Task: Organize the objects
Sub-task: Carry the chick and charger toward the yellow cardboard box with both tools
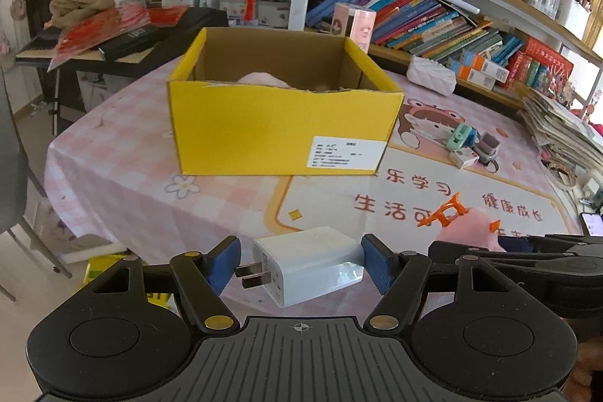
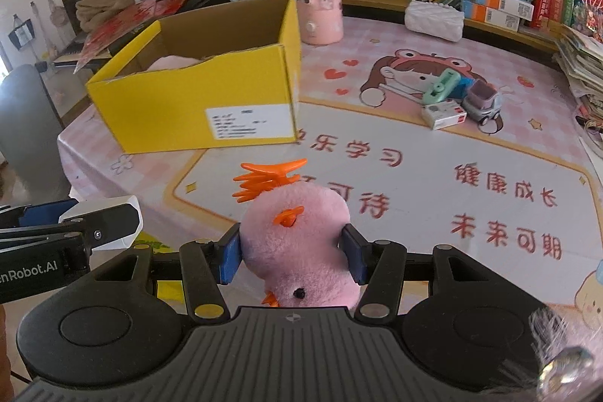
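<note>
My left gripper (image 1: pixel 300 264) is shut on a white plug charger (image 1: pixel 307 264), prongs pointing left, held above the table's near edge. My right gripper (image 2: pixel 293 257) is shut on a pink plush toy (image 2: pixel 297 240) with an orange hair claw (image 2: pixel 269 178) on top; the toy also shows in the left wrist view (image 1: pixel 471 232). An open yellow cardboard box (image 1: pixel 282 134) stands ahead on the table, also in the right wrist view (image 2: pixel 188 104), with something pink inside (image 2: pixel 169 63). The left gripper with the charger shows at the left of the right wrist view (image 2: pixel 101 221).
A green item (image 2: pixel 441 86), a small white box (image 2: pixel 444 115) and a grey toy car (image 2: pixel 482 100) lie at the right on the pink table mat (image 2: pixel 414 176). A pink bottle (image 2: pixel 320 2) stands behind the box. Bookshelves (image 1: pixel 433 6) line the back, and papers (image 1: pixel 561 130) are stacked at the right.
</note>
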`<state>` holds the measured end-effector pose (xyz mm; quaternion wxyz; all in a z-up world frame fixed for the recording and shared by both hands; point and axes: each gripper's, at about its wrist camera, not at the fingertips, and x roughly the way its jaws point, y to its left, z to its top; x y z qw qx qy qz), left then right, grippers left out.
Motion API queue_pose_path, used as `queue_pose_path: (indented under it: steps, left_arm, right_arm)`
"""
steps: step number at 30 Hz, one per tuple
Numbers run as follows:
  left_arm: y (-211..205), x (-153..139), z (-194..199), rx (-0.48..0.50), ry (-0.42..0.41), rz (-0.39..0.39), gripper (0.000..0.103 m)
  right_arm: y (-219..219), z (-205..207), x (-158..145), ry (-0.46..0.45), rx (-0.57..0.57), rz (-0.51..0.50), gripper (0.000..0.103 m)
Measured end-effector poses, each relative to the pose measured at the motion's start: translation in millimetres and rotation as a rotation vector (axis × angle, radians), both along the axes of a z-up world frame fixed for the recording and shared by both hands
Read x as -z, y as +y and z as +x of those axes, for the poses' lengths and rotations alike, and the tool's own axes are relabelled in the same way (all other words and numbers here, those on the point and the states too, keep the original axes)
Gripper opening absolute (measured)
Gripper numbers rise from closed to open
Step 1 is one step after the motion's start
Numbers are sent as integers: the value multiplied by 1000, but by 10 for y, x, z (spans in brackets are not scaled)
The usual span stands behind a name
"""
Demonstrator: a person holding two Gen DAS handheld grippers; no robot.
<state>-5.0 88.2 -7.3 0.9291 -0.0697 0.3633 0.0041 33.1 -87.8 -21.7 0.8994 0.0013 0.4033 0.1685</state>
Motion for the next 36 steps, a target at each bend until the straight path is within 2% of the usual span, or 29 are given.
queue_pose_path:
  steps: [13,23,33,36]
  left_arm:
    - [281,-11,-213,13,-18,19,70]
    - [403,-148,-252,18,-93,33,70]
    - [495,-406,28,22,-199,57,70]
    - [516,-495,223,22,-227,66,62]
  right_arm:
    - [324,-252,39,3,3,16,51]
    - [538,-289,-19,-9,-29,4,51]
    - [677,-21,-290,-117,-61,23,51]
    - [700,203,-455,-172,-55,50,51]
